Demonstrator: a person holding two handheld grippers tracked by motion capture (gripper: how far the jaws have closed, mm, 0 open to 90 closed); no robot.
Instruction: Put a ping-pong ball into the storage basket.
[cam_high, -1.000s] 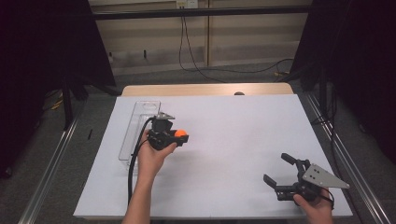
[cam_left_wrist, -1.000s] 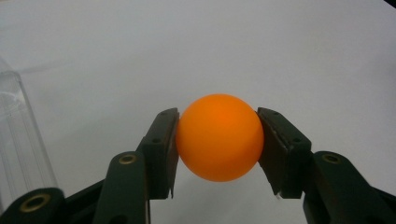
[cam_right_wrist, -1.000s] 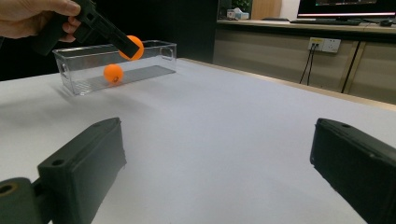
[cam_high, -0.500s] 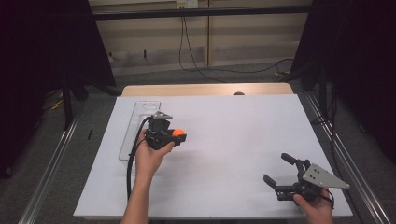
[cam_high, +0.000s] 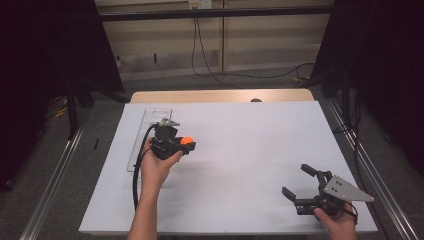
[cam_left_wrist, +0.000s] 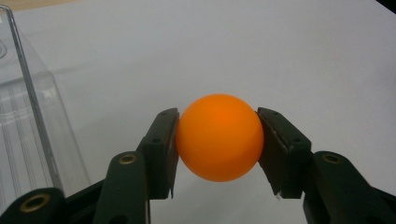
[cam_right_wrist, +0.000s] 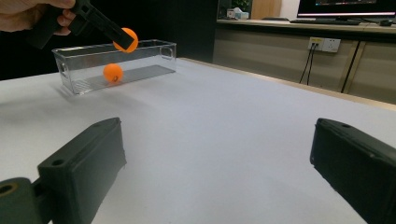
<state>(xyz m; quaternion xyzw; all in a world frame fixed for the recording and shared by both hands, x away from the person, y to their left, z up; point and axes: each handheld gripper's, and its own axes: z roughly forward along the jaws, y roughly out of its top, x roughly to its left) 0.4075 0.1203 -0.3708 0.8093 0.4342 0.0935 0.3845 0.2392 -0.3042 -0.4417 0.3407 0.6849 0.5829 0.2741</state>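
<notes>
light: even, overhead | surroundings: dark | shadows: soft | glare: none | blur: near claw soft

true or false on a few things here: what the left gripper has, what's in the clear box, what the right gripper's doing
1. The left gripper is shut on an orange ball. True.
2. The clear box holds nothing. False: a second orange ball lies inside it.
3. The right gripper holds a ball. False: its jaws stand open with nothing between them.
4. The held ball is lifted off the white table. True: the right gripper view shows it in the air by the box's rim.
5. The right gripper is above the box. False: it is at the table's near right corner, far from the box.
</notes>
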